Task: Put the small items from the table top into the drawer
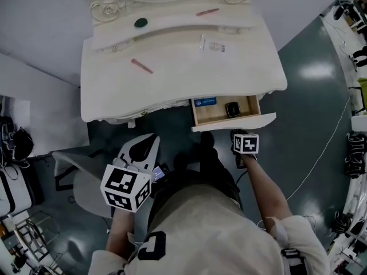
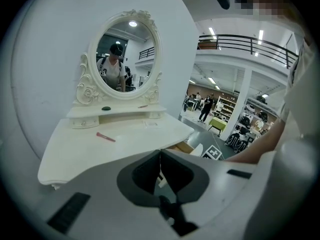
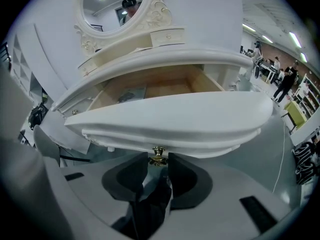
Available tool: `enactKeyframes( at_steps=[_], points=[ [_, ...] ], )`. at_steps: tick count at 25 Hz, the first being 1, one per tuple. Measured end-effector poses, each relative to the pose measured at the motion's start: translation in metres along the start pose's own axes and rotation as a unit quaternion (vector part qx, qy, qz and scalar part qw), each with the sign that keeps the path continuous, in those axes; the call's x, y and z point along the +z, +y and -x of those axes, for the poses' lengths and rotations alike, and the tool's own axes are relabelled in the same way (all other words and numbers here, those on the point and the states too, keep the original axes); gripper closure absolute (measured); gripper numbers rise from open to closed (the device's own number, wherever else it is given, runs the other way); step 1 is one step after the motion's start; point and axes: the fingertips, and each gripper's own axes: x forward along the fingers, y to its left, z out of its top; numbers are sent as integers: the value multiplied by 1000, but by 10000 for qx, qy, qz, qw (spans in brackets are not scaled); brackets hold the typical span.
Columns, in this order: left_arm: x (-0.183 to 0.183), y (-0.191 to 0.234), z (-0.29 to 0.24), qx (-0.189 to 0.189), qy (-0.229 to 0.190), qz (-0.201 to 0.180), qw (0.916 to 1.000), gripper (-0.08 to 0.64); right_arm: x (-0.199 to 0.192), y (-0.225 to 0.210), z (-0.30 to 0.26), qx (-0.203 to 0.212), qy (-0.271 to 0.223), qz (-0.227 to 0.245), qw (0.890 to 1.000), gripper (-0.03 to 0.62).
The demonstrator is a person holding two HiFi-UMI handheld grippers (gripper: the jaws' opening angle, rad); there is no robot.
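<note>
**Drawer Stands Open as Four Small Items Wait on the Table**

One white dressing table [image 1: 172,85] with one oval mirror [image 2: 125,54] stands before a person holding two grippers. Its right-hand drawer [image 1: 252,119] is pulled out and holds two things: a blue-labelled packet [image 1: 205,102] at its left and a dark square item [image 1: 232,109] at its right, apart from each other.

Four small items lie outside the drawer. On the table top are one pink stick [image 1: 141,66], towards the left, and one clear packet [image 1: 213,46], towards the right, well apart. On the raised shelf [image 1: 172,30] below the mirror are one green oval piece [image 1: 140,22] at the left and a second pink stick [image 1: 207,12] at the right.

The right gripper [image 3: 158,159] is at the drawer's front, and its fingers [image 3: 187,176] are clamped on the single brass knob [image 3: 158,155], one on each side of it. The left gripper [image 2: 160,153] hangs in front of the table's left half, clear of the edge, and its fingers [image 2: 145,169] are pressed together with nothing between them.
</note>
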Motion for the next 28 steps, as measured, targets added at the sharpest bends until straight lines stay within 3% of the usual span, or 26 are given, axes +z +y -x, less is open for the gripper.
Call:
enactKeyframes(
  at_steps=[10, 17, 28],
  points=[
    [-19, -21, 1, -509, -89, -56, 9986, 503, -23, -1, 9, -211, 14, 113, 9997, 454],
    [-42, -25, 14, -553, 169, -85, 9983, 503, -36, -2, 14, -257, -58, 2, 9997, 454],
    [-16, -57, 5, -607, 16, -165, 9980, 503, -49, -3, 20, 12, 42, 64, 10000, 454]
  ],
)
